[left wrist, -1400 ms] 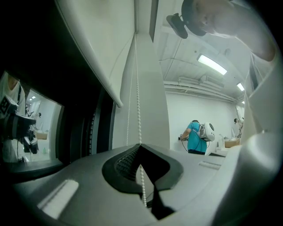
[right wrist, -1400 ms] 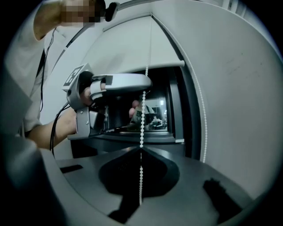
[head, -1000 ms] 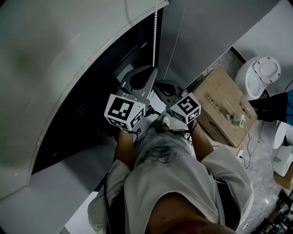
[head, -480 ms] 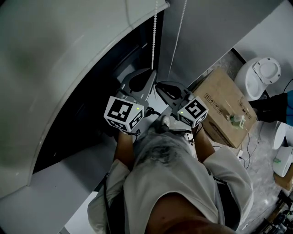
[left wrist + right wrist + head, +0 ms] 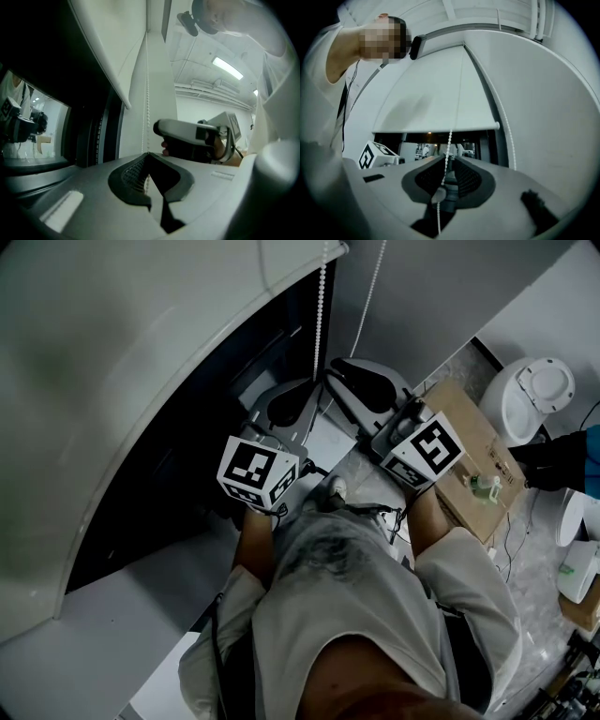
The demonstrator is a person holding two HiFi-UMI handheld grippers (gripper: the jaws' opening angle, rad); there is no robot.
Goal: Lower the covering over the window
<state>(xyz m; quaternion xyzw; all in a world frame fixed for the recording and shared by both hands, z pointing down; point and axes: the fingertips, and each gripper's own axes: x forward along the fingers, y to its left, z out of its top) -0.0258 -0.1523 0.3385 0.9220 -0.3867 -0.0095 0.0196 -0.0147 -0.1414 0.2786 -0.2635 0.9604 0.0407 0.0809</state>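
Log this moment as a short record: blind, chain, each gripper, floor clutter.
blind: roller blind partly down; dark window glass shows below its bottom edge
chain: bead chain hangs at the blind's right end
left gripper: shut on the bead chain
right gripper: fingers apart, chain running between them, not pinched
floor: cardboard box at right

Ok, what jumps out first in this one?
The white blind fills the upper left of the head view, part-lowered over a dark window. Beside it hangs a bead chain: the left gripper is shut on it, and the right gripper, higher up, stands open around it.
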